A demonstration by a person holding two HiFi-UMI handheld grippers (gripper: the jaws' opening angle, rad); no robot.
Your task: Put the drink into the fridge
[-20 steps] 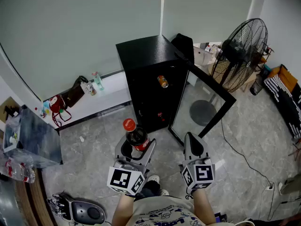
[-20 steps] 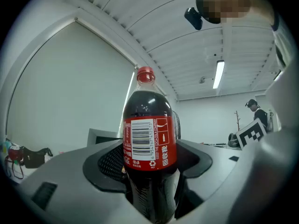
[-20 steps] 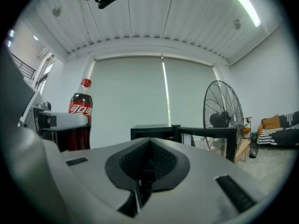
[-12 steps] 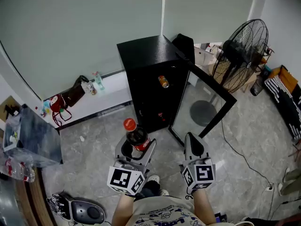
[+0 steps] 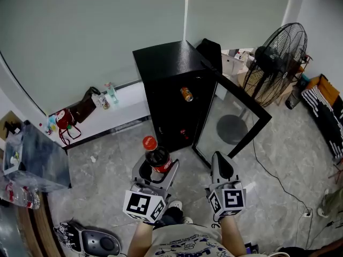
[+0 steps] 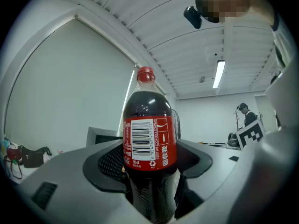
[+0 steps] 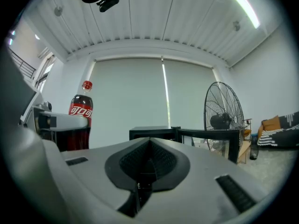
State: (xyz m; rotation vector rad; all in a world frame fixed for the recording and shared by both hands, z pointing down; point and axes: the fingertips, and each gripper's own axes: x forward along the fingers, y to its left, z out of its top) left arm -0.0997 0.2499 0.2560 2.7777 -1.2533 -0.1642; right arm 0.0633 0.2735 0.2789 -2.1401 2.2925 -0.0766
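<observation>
A dark cola bottle (image 5: 155,155) with a red cap and red label stands upright between the jaws of my left gripper (image 5: 156,170), which is shut on it. In the left gripper view the bottle (image 6: 149,153) fills the middle, held at its lower body. My right gripper (image 5: 221,165) is shut and empty, beside the left one; from the right gripper view the bottle (image 7: 81,118) shows at the left. Ahead stands the small black fridge (image 5: 171,90) with its glass door (image 5: 233,119) swung open to the right. A can (image 5: 185,93) lies on a shelf inside.
A standing fan (image 5: 276,58) is to the right of the fridge. A low white ledge (image 5: 107,108) with bags and bottles runs along the wall at left. A grey box (image 5: 35,157) sits at the left. A cable (image 5: 268,170) trails across the tiled floor.
Both grippers and the bottle have shifted very slightly lower and to the right in the head view; the grip is unchanged.
</observation>
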